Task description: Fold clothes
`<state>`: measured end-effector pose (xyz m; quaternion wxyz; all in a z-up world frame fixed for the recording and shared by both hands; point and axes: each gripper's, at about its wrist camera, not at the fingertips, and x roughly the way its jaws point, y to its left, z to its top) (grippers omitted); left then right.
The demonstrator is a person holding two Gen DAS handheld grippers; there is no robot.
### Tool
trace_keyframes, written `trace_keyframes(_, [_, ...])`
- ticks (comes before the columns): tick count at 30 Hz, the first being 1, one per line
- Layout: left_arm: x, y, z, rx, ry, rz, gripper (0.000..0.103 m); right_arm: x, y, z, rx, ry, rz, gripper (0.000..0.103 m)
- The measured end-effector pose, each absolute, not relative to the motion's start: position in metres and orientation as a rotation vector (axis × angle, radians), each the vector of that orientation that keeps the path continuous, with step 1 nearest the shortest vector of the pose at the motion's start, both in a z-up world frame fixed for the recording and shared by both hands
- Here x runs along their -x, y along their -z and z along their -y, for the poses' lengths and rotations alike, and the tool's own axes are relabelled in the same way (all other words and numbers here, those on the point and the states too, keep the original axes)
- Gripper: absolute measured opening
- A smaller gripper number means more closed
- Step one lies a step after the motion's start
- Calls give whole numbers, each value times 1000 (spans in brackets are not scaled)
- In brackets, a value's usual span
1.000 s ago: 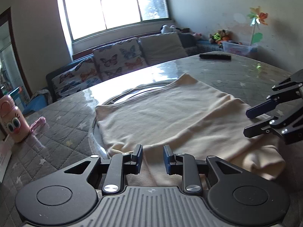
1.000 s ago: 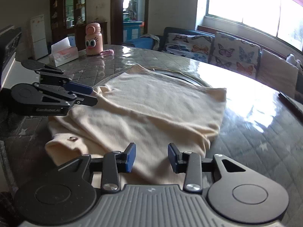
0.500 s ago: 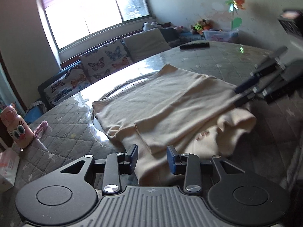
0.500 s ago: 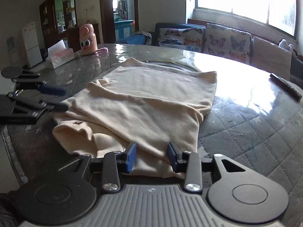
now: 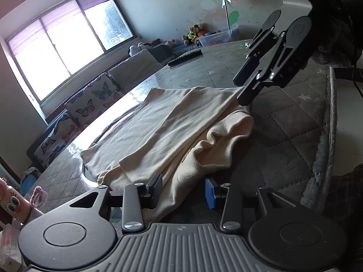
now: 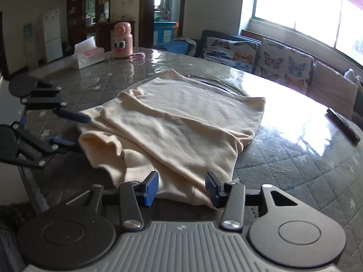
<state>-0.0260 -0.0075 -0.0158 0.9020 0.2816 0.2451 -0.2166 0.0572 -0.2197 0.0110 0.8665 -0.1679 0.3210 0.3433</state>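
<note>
Lying part-folded on the quilted surface [image 6: 295,158], the cream garment [image 6: 181,117] has one flap doubled over.
Left gripper [image 5: 183,191] and right gripper [image 6: 181,187] both gape wide at its near edge, holding nothing; a one-layer pinch there could drag the flap askew.

Cream garment [image 6: 181,122]; grey quilted star-print table cover [image 6: 306,165]; pink bottle [image 6: 122,40] at eleven o'clock; butterfly-patterned cushions [image 6: 256,54].

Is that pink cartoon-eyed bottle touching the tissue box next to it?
Apart. The right wrist view shows bare table between the pink bottle and the tissue box.
</note>
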Motion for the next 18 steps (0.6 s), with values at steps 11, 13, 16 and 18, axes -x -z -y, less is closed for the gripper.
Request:
trace_keyframes(11, [-14, -8, -6, -396, 401, -499, 9, -40, -4, 210, 514, -796, -599, 66])
trace_keyframes(13, [-22, -10, -9, -371, 395, -508, 8, -42, -1, 202, 531, -816, -572, 67])
trace_keyframes(16, [-30, -12, -11, -343, 387, -517, 8, -48, 4, 192, 537, -818, -552, 63])
trace_keyframes(18, [-31, -11, -14, -333, 390, -525, 8, -55, 4, 189, 507, -823, -570, 52])
